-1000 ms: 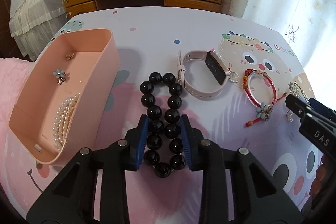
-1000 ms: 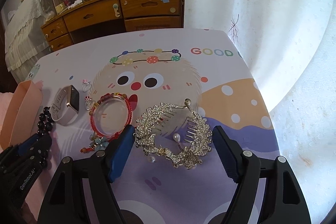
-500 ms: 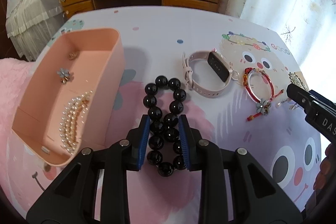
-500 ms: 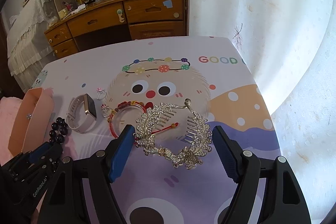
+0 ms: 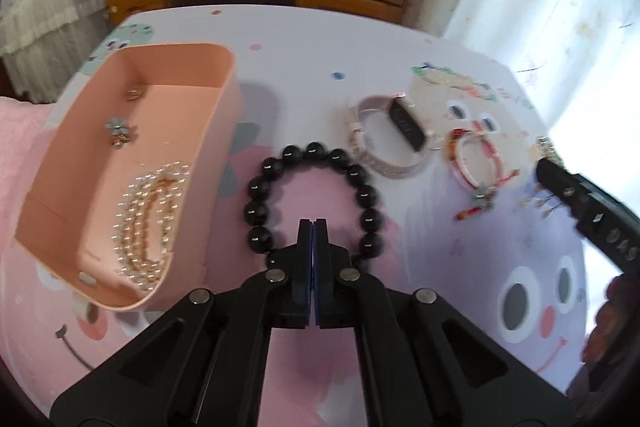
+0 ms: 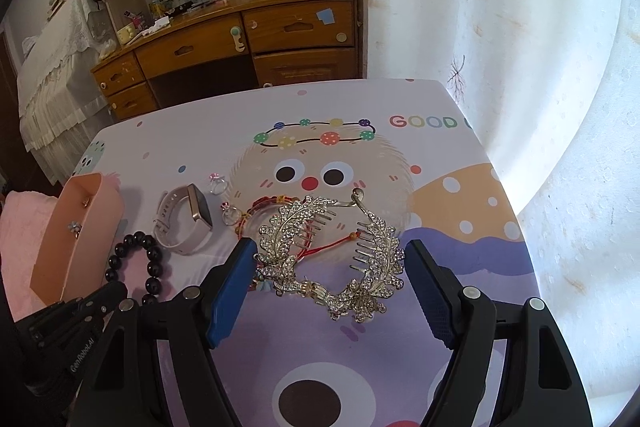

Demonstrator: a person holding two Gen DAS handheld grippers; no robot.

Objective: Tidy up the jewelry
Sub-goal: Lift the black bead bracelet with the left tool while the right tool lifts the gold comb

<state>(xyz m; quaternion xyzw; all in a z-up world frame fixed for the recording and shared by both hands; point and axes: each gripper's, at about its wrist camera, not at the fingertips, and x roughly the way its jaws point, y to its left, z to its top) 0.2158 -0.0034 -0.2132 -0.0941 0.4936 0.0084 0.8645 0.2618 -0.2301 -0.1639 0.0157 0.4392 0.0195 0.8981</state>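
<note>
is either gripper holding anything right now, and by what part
The left gripper is shut on the black bead bracelet, pinching its near side. The right gripper is open around the rhinestone hair comb, not gripping it.

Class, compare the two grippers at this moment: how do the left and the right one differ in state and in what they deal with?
The left gripper is shut, pinching the black bead bracelet at its near side; the right gripper is open. The left one grips its item, while the right one only straddles the rhinestone hair comb. Both are black with blue pads.
</note>
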